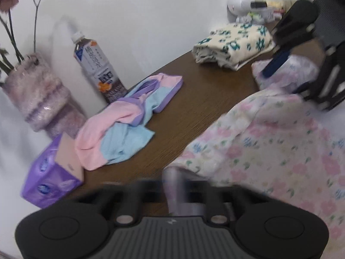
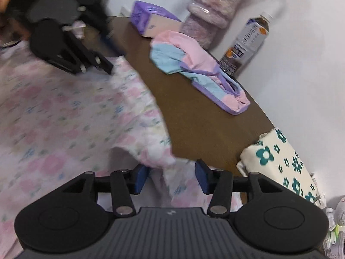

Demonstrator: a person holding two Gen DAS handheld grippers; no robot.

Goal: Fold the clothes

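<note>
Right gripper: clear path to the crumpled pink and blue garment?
Probably yes. The right gripper is open, with bare table between it and the pink and blue garment; only the floral cloth lies under its fingers.

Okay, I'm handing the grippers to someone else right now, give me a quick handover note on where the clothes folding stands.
Left gripper: blurred in both views; whether it is open or shut cannot be told.
Right gripper: open, jaws either side of an edge of the pink floral garment, not clamped.
Pink floral garment: spread over the near side of the wooden table, unfolded.
Done: the cream garment with teal flowers lies folded at the table's end.
Left: fold the floral garment, then the crumpled pink, blue and purple garment beside the drink bottle.
</note>
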